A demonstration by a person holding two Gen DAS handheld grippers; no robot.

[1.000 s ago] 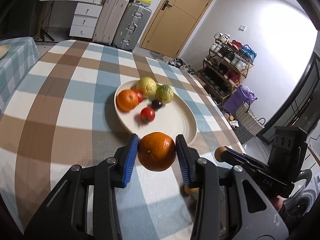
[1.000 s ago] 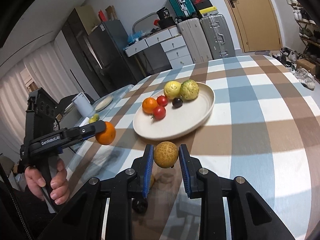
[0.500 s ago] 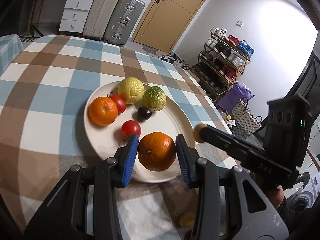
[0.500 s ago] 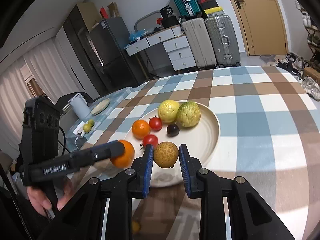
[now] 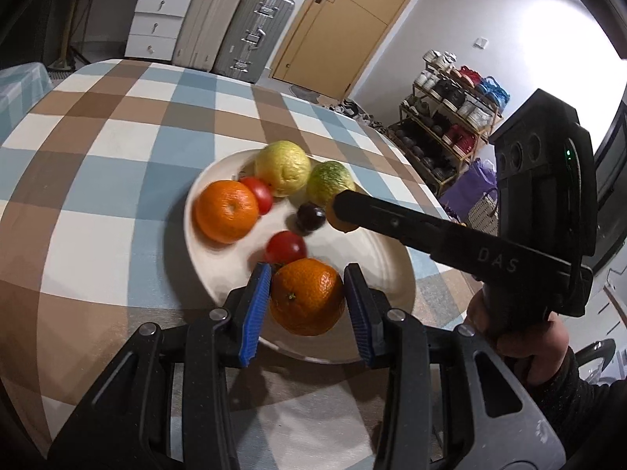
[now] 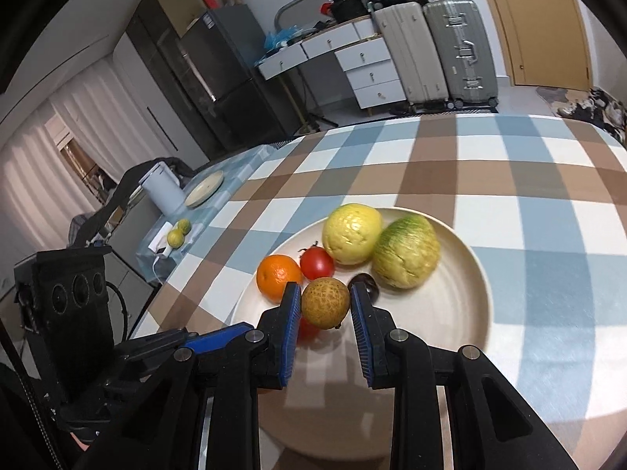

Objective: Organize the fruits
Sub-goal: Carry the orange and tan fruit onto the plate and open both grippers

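My left gripper (image 5: 307, 299) is shut on an orange (image 5: 307, 295) and holds it over the near rim of the cream plate (image 5: 395, 270). My right gripper (image 6: 326, 305) is shut on a small brown rough-skinned fruit (image 6: 325, 302) above the plate's (image 6: 462, 313) middle. On the plate lie another orange (image 5: 226, 216), two tomatoes (image 5: 286, 246), a dark plum (image 5: 310, 217), a yellow fruit (image 5: 283, 167) and a green fruit (image 5: 331, 182). The right gripper's body crosses the left wrist view (image 5: 431, 231).
The plate sits on a table with a blue, brown and white checked cloth (image 5: 117, 156). A side table at the left holds a white jug (image 6: 162, 192), a small plate and two green fruits (image 6: 178, 235). Suitcases, drawers and a door stand beyond.
Both grippers moved forward with their fruits, from short of the plate to over it. The right gripper now reaches further, above the plate's middle.
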